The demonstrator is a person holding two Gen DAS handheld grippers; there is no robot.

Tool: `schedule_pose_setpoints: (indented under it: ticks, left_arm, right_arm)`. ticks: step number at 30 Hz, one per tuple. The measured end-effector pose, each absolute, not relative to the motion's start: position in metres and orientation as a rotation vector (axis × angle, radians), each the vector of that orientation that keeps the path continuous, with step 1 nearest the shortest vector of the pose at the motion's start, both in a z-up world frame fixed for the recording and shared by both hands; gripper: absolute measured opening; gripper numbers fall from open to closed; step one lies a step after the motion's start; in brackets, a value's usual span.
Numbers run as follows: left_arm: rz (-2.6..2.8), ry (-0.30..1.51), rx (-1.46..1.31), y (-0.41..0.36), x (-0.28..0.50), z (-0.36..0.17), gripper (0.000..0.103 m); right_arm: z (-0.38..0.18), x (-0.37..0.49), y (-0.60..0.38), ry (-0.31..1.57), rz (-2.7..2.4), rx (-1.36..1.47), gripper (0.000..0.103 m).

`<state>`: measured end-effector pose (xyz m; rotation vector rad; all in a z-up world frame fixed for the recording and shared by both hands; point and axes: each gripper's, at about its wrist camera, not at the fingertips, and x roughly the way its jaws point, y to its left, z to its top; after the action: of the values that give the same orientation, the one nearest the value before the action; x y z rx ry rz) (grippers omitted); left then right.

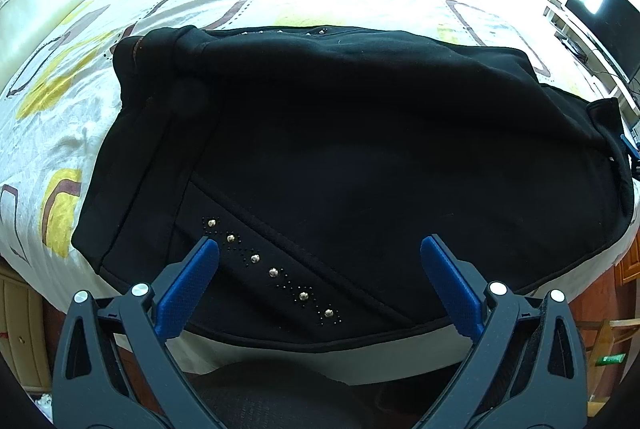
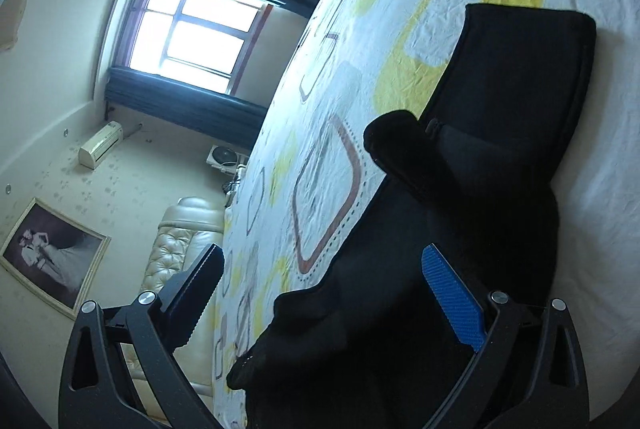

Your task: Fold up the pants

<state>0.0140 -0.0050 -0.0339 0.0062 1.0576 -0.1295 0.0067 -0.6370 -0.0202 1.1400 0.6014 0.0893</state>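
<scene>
Both jaws released: I bring the left gripper [image 1: 319,249] and right gripper [image 2: 322,263] square onto the pants [image 1: 360,149] hem, biting every layer.

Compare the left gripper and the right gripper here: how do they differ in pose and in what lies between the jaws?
The left gripper sits level over the black pants, its jaws framing a stud-trimmed seam; the right gripper is rolled sideways, so the bed appears tilted. Flat fabric lies under the left gripper; a raised fold of the pants rises between the right gripper's jaws. Both are open, neither clamped on cloth.
</scene>
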Motion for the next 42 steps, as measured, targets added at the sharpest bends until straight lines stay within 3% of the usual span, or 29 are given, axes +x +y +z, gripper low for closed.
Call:
schedule_pose_setpoints:
  ticks: [11, 12, 13, 15, 20, 22, 32, 42]
  left_arm:
    - [-0.141, 1.07, 0.018, -0.008, 0.013, -0.036, 0.101]
    - [-0.137, 1.071, 0.017, -0.009, 0.014, -0.037, 0.101]
    - [-0.135, 1.074, 0.014, -0.008, 0.014, -0.038, 0.101]
    - [-0.133, 1.079, 0.011, -0.007, 0.015, -0.039, 0.101]
    - [-0.13, 1.079, 0.018, -0.007, 0.016, -0.04, 0.101]
    - [-0.126, 1.082, 0.021, -0.006, 0.016, -0.042, 0.101]
    - [-0.128, 1.089, 0.012, -0.004, 0.019, -0.043, 0.101]
    - [-0.132, 1.084, 0.02, -0.009, 0.013, -0.041, 0.101]
  right_arm:
    - [-0.028, 0.014, -0.69, 0.759, -0.134, 0.925, 0.096]
    - [-0.029, 0.012, -0.687, 0.764, -0.122, 0.894, 0.091]
    - [-0.026, 0.016, -0.683, 0.777, -0.114, 0.863, 0.07]
    - [-0.026, 0.026, -0.676, 0.817, -0.094, 0.826, 0.053]
    - [-0.03, 0.047, -0.671, 0.876, -0.123, 0.782, 0.049]
    - [-0.03, 0.052, -0.667, 0.891, -0.091, 0.776, 0.005]
    - [0.003, -0.038, -0.705, 0.749, -0.291, 0.698, 0.005]
    - [-0.068, -0.114, -0.766, 0.8, -0.522, 0.865, 0.005]
